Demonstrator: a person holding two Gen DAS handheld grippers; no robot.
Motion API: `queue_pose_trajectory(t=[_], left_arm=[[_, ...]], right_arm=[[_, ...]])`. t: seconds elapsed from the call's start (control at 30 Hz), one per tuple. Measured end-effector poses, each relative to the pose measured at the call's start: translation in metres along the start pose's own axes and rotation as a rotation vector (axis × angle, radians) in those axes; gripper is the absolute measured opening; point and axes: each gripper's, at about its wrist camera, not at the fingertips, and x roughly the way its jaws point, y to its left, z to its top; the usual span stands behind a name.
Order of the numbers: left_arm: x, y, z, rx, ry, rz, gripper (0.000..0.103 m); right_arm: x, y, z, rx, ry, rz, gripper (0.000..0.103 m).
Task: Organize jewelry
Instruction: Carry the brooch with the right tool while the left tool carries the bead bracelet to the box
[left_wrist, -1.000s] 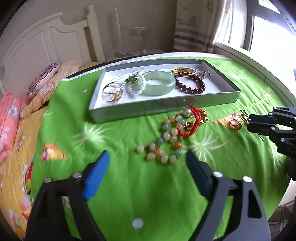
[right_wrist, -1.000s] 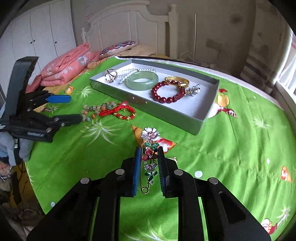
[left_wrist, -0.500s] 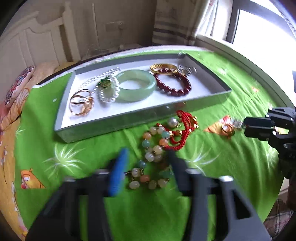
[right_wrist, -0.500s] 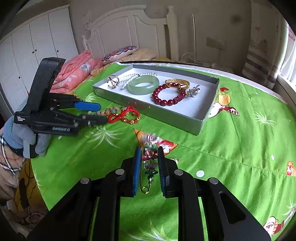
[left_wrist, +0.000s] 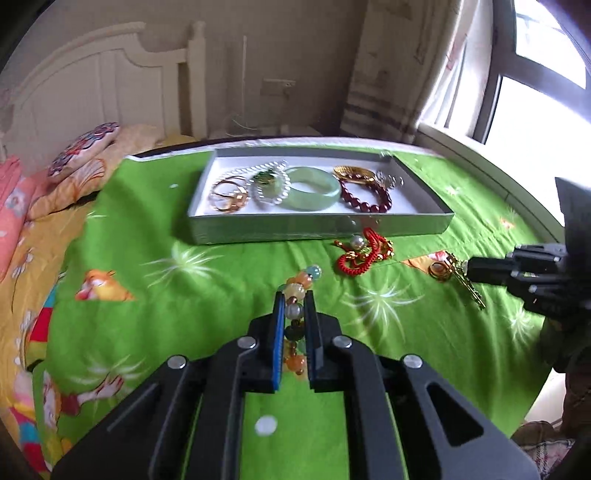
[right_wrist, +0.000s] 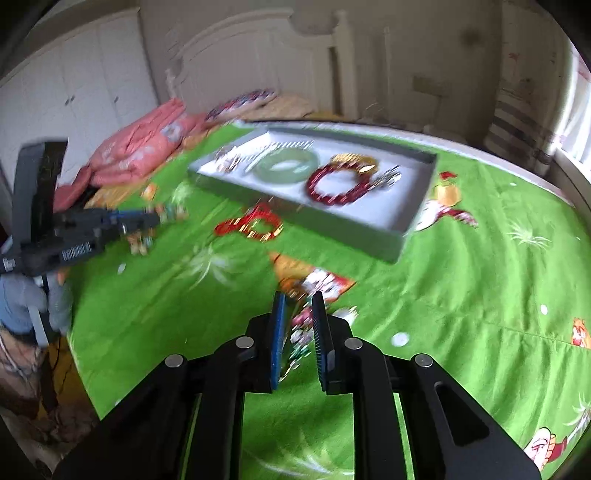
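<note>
Two grippers, two catches now! A second ago the left gripper (left_wrist: 294, 295) hung wide open over the green bedspread (left_wrist: 184, 295); now its fingers have snapped closed on the multicoloured bead bracelet (left_wrist: 301, 284), smooth round stones in orange, cream and teal, and the strand looks lifted clear of the red cord bracelet (left_wrist: 364, 253) it lay against. That knotted cord with its gilt charms and one pearly bead stays on the cloth, just in front of the grey tray (left_wrist: 321, 225). Over on the right gripper (right_wrist: 298, 301), the fingers pinch the enamel flower brooch (right_wrist: 301, 325), blurred mid-swing, raised off the bed. Inside the tray lie the glossy pale jade bangle (left_wrist: 314, 186), dark red beaded bracelet (left_wrist: 365, 199), a pearl strand and gold rings. By my reckoning, both pieces head for the tray next.
</note>
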Motion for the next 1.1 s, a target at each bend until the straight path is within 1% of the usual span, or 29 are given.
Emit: queue_pose_trajectory(t=[0.1,0.17,0.3,0.37,0.4,0.43,0.47,0.5,0.67,0.8,1.0,1.1], left_arm=[[-0.012,0.004,-0.006,-0.015,-0.012,0.0,0.009],[-0.016,0.003,-0.008,-0.015,-0.017,-0.005,0.009],[-0.021,-0.005,-0.01,0.0,-0.023,-0.019,0.009],[-0.022,-0.009,-0.011,0.007,-0.027,-0.026,0.009],[-0.022,-0.011,-0.011,0.011,-0.028,-0.028,0.009],[-0.022,-0.014,-0.011,0.017,-0.029,-0.031,0.009],[-0.023,-0.015,-0.011,0.022,-0.03,-0.03,0.009],[-0.024,-0.016,-0.011,0.026,-0.031,-0.03,0.009],[-0.03,-0.016,-0.011,0.025,-0.043,-0.03,0.009],[-0.035,-0.016,-0.01,0.024,-0.054,-0.033,0.009],[-0.033,-0.025,-0.008,0.046,-0.049,-0.039,0.009],[-0.027,-0.027,-0.008,0.057,-0.036,-0.023,0.009]], right_arm=[[0.004,-0.001,0.002,0.01,0.015,-0.016,0.023],[0.007,-0.001,0.003,0.007,0.026,-0.026,0.023],[0.02,0.006,0.005,-0.022,0.079,-0.066,0.024],[0.021,0.008,0.006,-0.033,0.081,-0.078,0.025],[0.021,0.009,0.006,-0.041,0.08,-0.087,0.025],[0.021,0.01,0.005,-0.047,0.077,-0.092,0.022],[0.019,0.01,0.004,-0.049,0.074,-0.095,0.018],[0.019,0.009,0.003,-0.046,0.072,-0.091,0.01],[0.005,0.005,-0.002,-0.035,0.036,-0.086,0.01],[-0.009,0.001,0.0,-0.023,0.001,-0.085,0.01],[-0.012,0.001,0.001,-0.023,-0.009,-0.087,0.01],[-0.01,0.001,0.0,-0.021,-0.008,-0.087,0.01]])
